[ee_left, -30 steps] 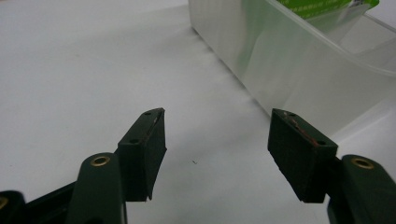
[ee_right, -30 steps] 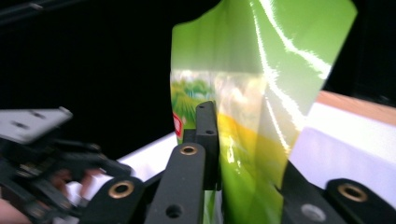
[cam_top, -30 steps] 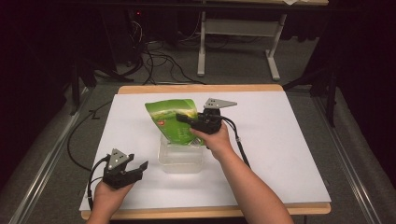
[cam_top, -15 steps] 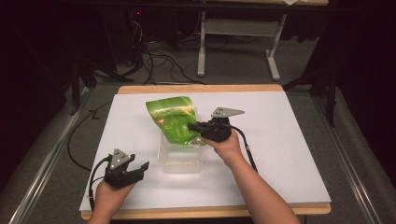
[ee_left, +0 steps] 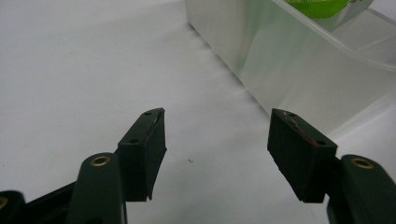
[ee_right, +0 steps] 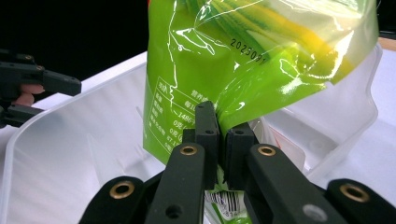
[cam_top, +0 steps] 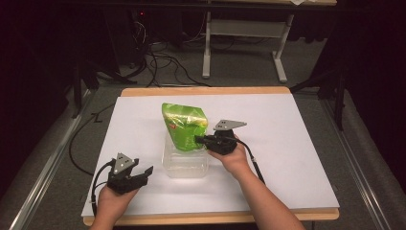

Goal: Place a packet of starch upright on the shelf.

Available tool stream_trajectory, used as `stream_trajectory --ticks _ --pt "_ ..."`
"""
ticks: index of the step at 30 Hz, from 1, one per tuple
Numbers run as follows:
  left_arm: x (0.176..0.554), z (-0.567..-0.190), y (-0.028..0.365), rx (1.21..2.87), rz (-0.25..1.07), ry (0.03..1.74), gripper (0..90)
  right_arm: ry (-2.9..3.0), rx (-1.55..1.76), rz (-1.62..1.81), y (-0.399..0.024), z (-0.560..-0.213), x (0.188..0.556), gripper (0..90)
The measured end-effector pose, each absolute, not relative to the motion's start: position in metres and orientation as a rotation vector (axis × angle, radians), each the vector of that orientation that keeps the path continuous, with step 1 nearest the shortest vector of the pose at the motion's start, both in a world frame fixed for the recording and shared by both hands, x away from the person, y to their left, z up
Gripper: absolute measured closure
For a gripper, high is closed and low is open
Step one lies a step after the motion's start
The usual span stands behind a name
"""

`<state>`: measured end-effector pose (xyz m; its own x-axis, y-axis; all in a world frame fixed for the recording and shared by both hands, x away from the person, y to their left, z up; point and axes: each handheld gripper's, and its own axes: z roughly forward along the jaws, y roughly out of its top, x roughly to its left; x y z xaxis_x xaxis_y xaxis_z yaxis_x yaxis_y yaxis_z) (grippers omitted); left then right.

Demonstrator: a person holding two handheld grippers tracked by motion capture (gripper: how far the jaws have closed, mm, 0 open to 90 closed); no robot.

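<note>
On the table (cam_top: 297,143): white sheet covering the wooden top, two grippers working over it.
Bag: green bag (cam_top: 184,125) hanging tilted over the clear tub (cam_top: 186,165), lower end dipping inside the tub's far half, top leaning away toward the far edge of the table. Right gripper view: green bag (ee_right: 243,60) glossy, printed text and a date code showing, bottom corner with a barcode sitting low between the tub walls.
Tub: clear tub (ee_right: 70,154) sitting near the middle of the sheet, open side up. Left gripper view: tub wall (ee_left: 299,74) lying just ahead and to one side of the jaws.
Right gripper: right gripper (cam_top: 200,140) pinching the bag's side edge, jaws having just been closing with the film between them. Right gripper view: right gripper (ee_right: 220,140) pads pressing together on a crease of green film, film bunching above the tips.
Left gripper: left gripper (cam_top: 143,173) resting low at the near left of the sheet, pointing toward the tub, not touching it. Left gripper view: left gripper (ee_left: 217,154) jaws standing wide apart over bare white sheet, holding nothing.
Spacing: left gripper and tub near each other, apart.
</note>
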<state>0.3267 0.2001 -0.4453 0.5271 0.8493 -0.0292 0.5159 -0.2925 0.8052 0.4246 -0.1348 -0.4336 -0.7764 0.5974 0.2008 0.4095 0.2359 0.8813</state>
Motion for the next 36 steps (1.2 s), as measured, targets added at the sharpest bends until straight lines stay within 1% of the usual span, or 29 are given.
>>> stream_trajectory --ticks 7,9,10,12,20,36 --pt "0.327 -0.445 0.200 1.965 0.523 1.113 37.6 2.346 0.954 1.518 -0.133 -0.435 0.425 88.1" --pt "0.327 -0.445 0.200 1.966 0.525 1.108 37.6 2.366 0.950 1.459 -0.131 -0.438 0.425 88.2" --pt "0.327 -0.445 0.200 1.966 0.525 1.107 37.6 2.369 0.981 1.432 -0.132 -0.445 0.427 88.3" --pt "0.326 -0.445 0.200 1.961 0.526 1.105 37.6 2.368 1.001 1.460 -0.134 -0.446 0.429 88.3" --pt "0.327 -0.446 0.199 1.974 0.522 1.100 37.6 2.396 0.947 1.372 -0.129 -0.442 0.429 88.3" --pt "0.327 -0.446 0.197 1.986 0.524 1.097 37.6 2.385 0.909 1.303 -0.125 -0.444 0.424 88.2"
